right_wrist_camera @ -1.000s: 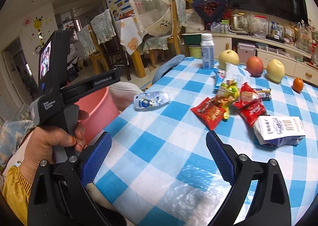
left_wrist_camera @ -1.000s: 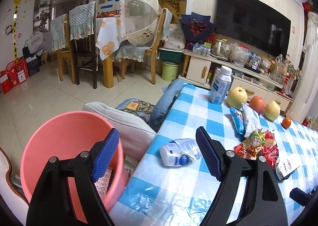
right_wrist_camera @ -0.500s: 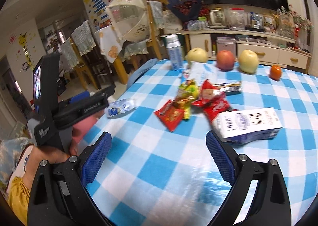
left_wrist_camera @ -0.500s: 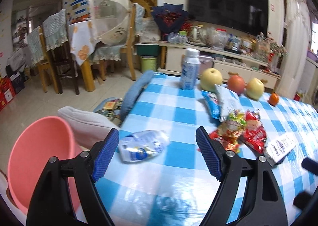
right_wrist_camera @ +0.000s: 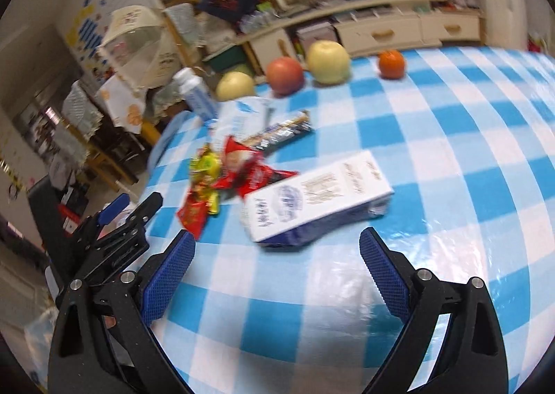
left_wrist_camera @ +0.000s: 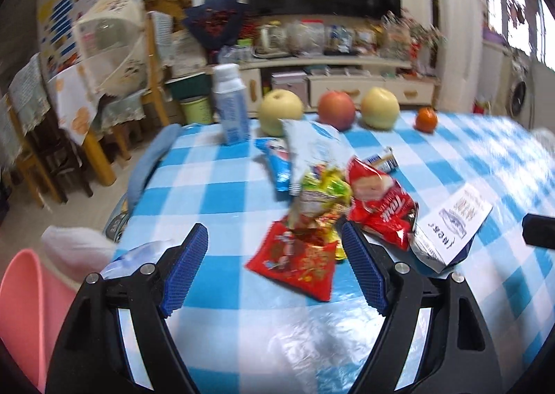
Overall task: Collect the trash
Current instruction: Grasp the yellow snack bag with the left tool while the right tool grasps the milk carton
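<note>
My left gripper (left_wrist_camera: 275, 271) is open and empty above the blue-checked table (left_wrist_camera: 215, 199), with a red snack wrapper (left_wrist_camera: 295, 262) between its fingers. Behind it lie a yellow-green wrapper (left_wrist_camera: 321, 196), a red wrapper (left_wrist_camera: 381, 210) and a white milk carton (left_wrist_camera: 451, 224). A crushed plastic bottle (left_wrist_camera: 135, 255) lies by the left finger. A pink bin (left_wrist_camera: 24, 310) stands at the lower left. My right gripper (right_wrist_camera: 277, 272) is open and empty just in front of the milk carton (right_wrist_camera: 319, 196). The wrappers (right_wrist_camera: 222, 179) lie left of the carton.
An upright white bottle (left_wrist_camera: 230, 109), two pale apples (left_wrist_camera: 281, 109), a red apple (left_wrist_camera: 336, 104) and an orange (left_wrist_camera: 426, 118) stand along the table's far edge. Blue and white packets (left_wrist_camera: 301, 151) lie behind the wrappers. A cushioned chair (left_wrist_camera: 76, 248) is beside the bin.
Both grippers have swung right across the table. The crushed bottle slid from the middle of the left view to its left edge. The right gripper has come close to the milk carton.
</note>
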Motion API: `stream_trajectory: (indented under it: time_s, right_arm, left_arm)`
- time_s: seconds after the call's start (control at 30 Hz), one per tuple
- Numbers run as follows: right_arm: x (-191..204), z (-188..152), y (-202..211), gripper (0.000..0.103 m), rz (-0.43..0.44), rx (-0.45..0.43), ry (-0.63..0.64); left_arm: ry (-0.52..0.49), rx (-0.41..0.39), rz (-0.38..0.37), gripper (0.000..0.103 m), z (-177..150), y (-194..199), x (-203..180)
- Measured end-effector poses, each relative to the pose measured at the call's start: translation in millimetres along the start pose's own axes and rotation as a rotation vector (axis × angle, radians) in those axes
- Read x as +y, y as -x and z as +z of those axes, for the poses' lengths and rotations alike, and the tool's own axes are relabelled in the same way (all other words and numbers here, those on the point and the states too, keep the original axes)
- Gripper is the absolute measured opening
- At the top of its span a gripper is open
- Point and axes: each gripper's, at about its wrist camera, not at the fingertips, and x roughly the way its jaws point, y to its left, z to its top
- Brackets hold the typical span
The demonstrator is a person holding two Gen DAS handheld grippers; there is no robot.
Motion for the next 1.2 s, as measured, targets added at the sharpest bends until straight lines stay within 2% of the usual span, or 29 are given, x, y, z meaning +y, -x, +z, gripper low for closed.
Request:
stream_trajectory:
  time_s: [0.2,0.57,0.6,0.67,0.83,1.03,1.2]
  right_arm:
    - [-39,5,-15,0.095,0.031,0.074,-0.134]
    - [-49,18,-42,0.093,0.090,0.118,-0.182]
    - [-49,19,-45,0.091,0.093,0.120,-0.182]
    - [-48,22,-51,0.085,0.096,0.124,-0.179]
    - [-49,32,-61,0.085,0.054,0.111,-0.176]
    - [-35,51,-69,0.085,0.007,0.050,-0.068]
    - [-26,52,-90,0.086,-0.033,0.071,-0.024]
  left_arm:
    - [-0.069,0.053,0.003,0.080,6,-33,-16]
    - [-0.018,0.117,-0.044,0.077,13,-70,-7]
    - [-0.010,0.127,-0.052,0.076,13,-73,-7]
    - [0.000,0.148,-0.067,0.065,12,-78,-8]
    - [0.038,0.173,-0.105,0.062,12,-84,-12]
    - [0.081,0.187,-0.191,0.059,12,-84,-18]
    - [0.014,0.191,-0.247,0.059,11,-81,-34]
